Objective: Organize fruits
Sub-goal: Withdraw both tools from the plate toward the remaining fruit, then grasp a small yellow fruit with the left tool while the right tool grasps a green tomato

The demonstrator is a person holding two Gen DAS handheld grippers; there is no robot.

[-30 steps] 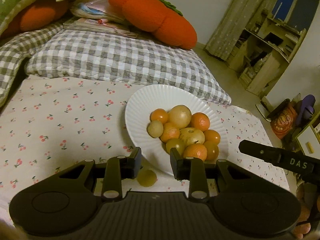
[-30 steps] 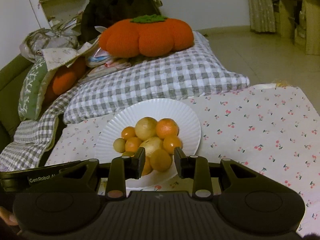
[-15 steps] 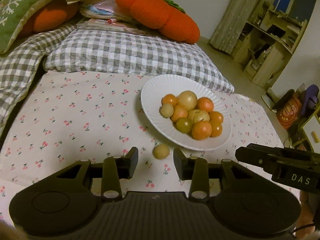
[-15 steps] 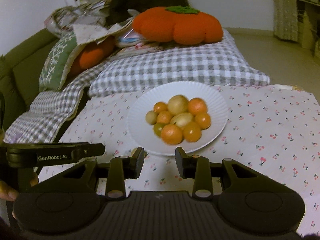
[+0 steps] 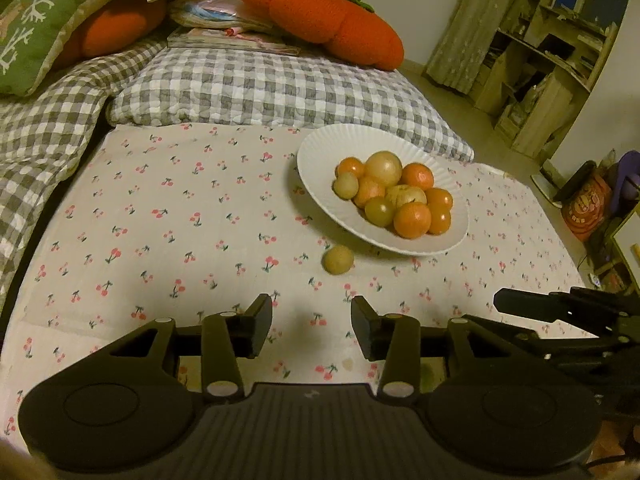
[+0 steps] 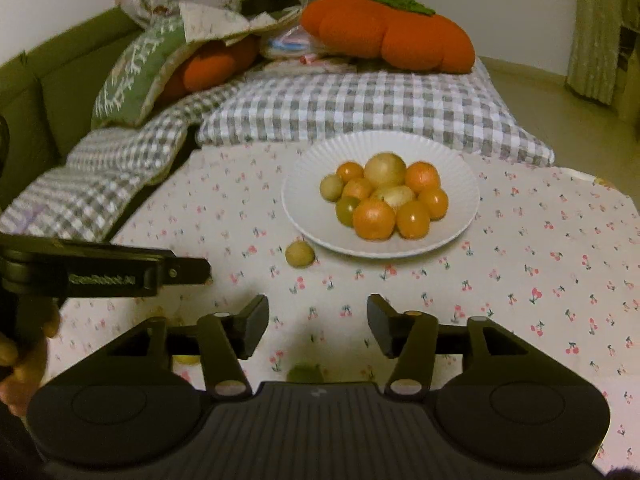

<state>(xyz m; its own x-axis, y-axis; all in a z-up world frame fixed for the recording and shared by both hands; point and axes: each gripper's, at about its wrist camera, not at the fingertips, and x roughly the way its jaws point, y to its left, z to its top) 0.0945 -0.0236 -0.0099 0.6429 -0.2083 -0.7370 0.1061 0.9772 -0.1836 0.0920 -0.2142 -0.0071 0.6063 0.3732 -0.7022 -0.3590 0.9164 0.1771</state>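
Left wrist view
Left gripper [image 5: 311,326]: jaws spread wide with nothing between them, held above the cherry-print cloth [image 5: 168,232].
White plate [image 5: 320,200]: sits on the cloth ahead and to the right, piled with orange and yellow-green fruits [image 5: 394,196].
Loose fruit [image 5: 338,259]: a small yellowish ball lying on the cloth just beside the plate's near rim, apart from the fingertips.
Right gripper [image 5: 560,308]: seen side-on at the right edge; its opening cannot be told from here.
Background: checked cushion [image 5: 280,88] behind the plate, with an orange pumpkin pillow [image 5: 324,16] on top.

Right wrist view
Right gripper [image 6: 318,328]: jaws wide apart, empty, over the cloth [image 6: 540,264].
Plate [image 6: 460,188]: straight ahead, the fruit pile [image 6: 384,196] at its centre.
Loose fruit [image 6: 299,254]: on the cloth just off the plate's near-left rim.
Left gripper [image 6: 120,272]: a dark bar entering from the left, near the loose fruit but not touching it.
Background: green sofa [image 6: 60,92] at the left.
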